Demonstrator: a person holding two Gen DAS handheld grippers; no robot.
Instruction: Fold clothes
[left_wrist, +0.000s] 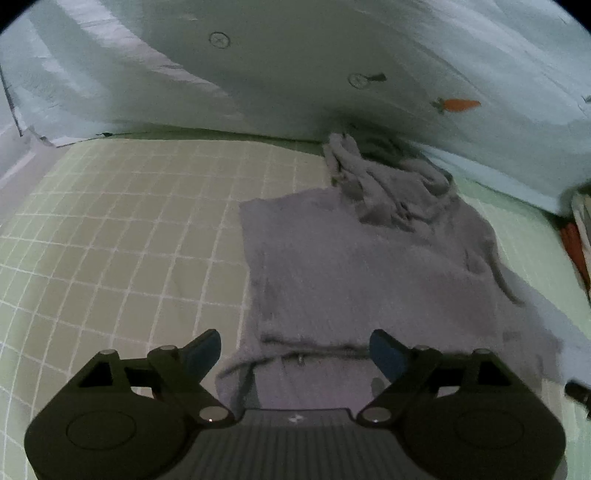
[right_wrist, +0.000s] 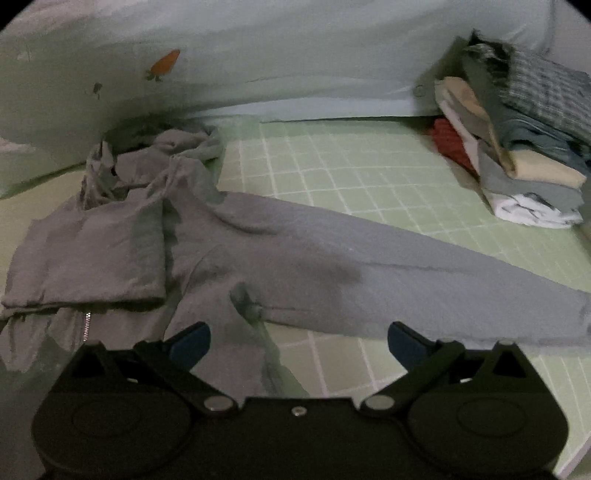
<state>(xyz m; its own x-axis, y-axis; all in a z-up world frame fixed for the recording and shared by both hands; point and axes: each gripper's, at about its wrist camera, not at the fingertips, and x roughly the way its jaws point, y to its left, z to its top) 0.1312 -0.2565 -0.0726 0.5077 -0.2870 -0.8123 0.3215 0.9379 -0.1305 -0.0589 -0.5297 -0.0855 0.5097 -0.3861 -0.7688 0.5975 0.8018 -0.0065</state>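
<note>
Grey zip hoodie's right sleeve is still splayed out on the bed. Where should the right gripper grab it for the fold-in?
Judging by its pose, take the long grey sleeve near its cuff end, coming from the near edge. It lies flat and straight across the green checked sheet, clear of the hoodie body. The right gripper is open and already close.

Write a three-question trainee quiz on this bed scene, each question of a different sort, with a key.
1. True or false: the left gripper is shut on the grey zip-up hooded garment.
2. Multiple choice: the long grey sleeve lies A) folded over the body, B) stretched out across the green checked bedsheet, C) on the stack.
3. Fill in: the stack of folded clothes sits to the ____ in the right wrist view, ahead of the right gripper.

Key: 1 false, both grippers are open and empty; 2 B; 3 right.
</note>
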